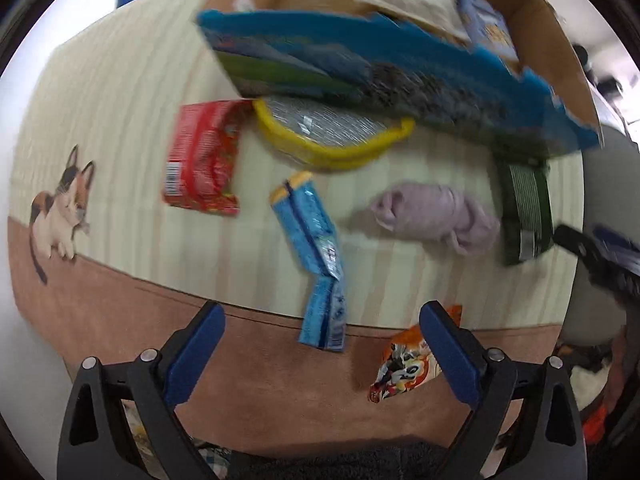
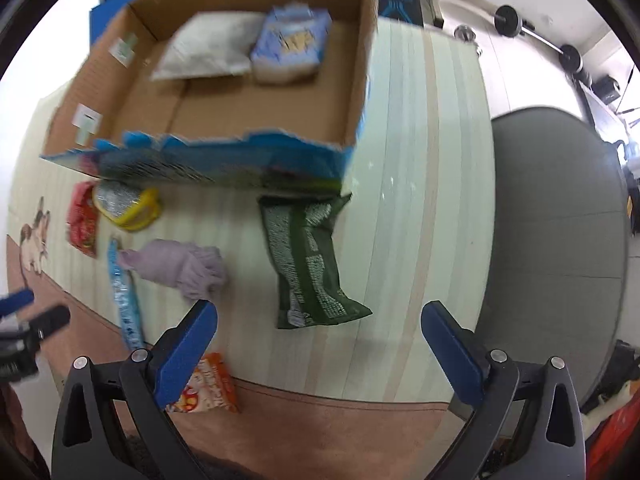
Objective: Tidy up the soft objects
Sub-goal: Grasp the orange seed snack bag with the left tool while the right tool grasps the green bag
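Left gripper (image 1: 320, 344) and right gripper (image 2: 318, 340): both spread wide, holding nothing, over a striped mat (image 2: 420, 200)
Cardboard box (image 2: 360, 80) at 12 o'clock holds white pillow (image 2: 208, 48) and pale blue pack (image 2: 290, 44); on the mat lie green pouch (image 2: 312, 264), lilac cloth (image 2: 180, 268), blue sachet (image 1: 316, 248), red packet (image 1: 204, 160), orange packet (image 1: 400, 364)

Striped mat (image 2: 420, 184) carries cardboard box (image 2: 248, 120), green pouch (image 2: 312, 264), lilac cloth (image 2: 184, 268), snack packets.
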Motion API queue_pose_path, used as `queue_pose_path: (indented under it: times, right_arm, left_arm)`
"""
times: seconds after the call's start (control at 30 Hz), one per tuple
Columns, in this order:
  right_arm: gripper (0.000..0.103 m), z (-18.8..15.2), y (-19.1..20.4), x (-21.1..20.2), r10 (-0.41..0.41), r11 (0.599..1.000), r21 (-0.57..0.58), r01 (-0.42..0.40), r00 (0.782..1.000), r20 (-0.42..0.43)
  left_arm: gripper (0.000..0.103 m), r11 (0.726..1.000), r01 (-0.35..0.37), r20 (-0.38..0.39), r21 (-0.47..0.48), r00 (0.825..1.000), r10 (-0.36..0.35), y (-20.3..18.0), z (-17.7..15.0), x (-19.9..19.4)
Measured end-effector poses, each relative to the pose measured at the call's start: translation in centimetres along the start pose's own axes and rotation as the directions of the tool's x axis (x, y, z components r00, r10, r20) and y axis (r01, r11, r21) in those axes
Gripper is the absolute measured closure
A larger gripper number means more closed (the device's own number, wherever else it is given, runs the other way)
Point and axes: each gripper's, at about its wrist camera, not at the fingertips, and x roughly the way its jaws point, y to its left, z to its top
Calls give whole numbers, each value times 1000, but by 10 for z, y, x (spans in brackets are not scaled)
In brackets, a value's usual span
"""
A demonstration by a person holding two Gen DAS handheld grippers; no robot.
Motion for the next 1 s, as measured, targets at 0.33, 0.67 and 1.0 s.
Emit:
queue_pose_path:
  times: [0.33, 0.67, 1.0]
  right_arm:
    - [64, -3, 7, 69, -32, 996, -89, 20, 991, -132]
    - [67, -106, -62, 68, 71, 997, 44, -62, 966, -248]
    - [66, -147, -89, 64, 142, 985, 129, -113, 960, -242]
  left_arm:
    - [4, 707, -190, 130, 681, 982, 139, -119, -60, 25]
    - [5, 489, -261, 113, 832, 944, 311, -159, -103, 98]
    - [51, 981, 126, -312, 148, 947, -75, -88, -36, 116]
